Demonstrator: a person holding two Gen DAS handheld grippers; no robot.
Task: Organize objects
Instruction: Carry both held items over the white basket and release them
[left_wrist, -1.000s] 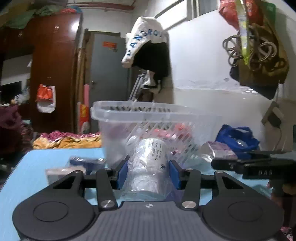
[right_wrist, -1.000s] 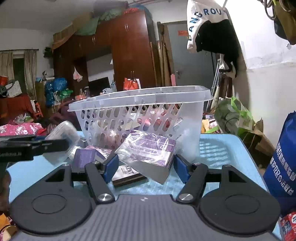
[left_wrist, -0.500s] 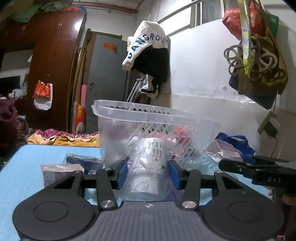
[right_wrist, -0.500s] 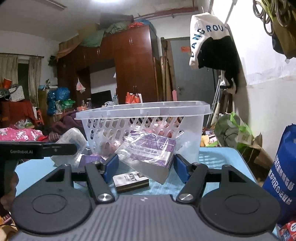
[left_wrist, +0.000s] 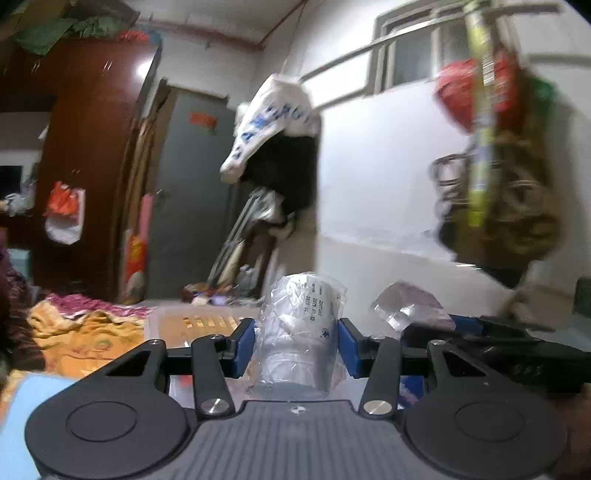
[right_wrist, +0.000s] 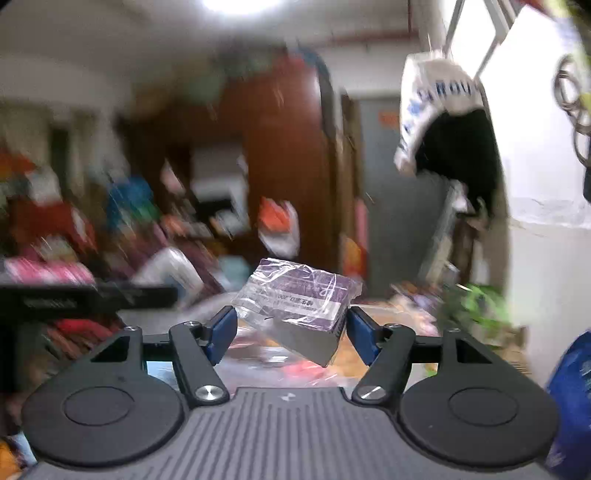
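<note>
My left gripper (left_wrist: 297, 349) is shut on a white cylinder wrapped in clear plastic (left_wrist: 301, 332) and holds it up in the air. Below and behind it the rim of the clear plastic basket (left_wrist: 207, 319) shows. My right gripper (right_wrist: 291, 326) is shut on a purple box in clear wrap (right_wrist: 295, 301), tilted, held above the basket's contents (right_wrist: 280, 363). The right gripper and its purple box (left_wrist: 413, 308) also show at the right of the left wrist view. The left gripper's black body (right_wrist: 85, 299) shows at the left of the right wrist view.
A dark wooden wardrobe (left_wrist: 81, 158) and a grey door (left_wrist: 188, 192) stand behind. Clothes hang on the white wall (left_wrist: 280, 147), bags hang at the right (left_wrist: 498, 184). A blue bag (right_wrist: 572, 398) sits at the right. The blue table edge (left_wrist: 22, 417) shows low left. Both views are blurred.
Both grippers have risen with their objects. The basket, level with the fingers before, now lies below them. The table and the packets on it have dropped out of view.
</note>
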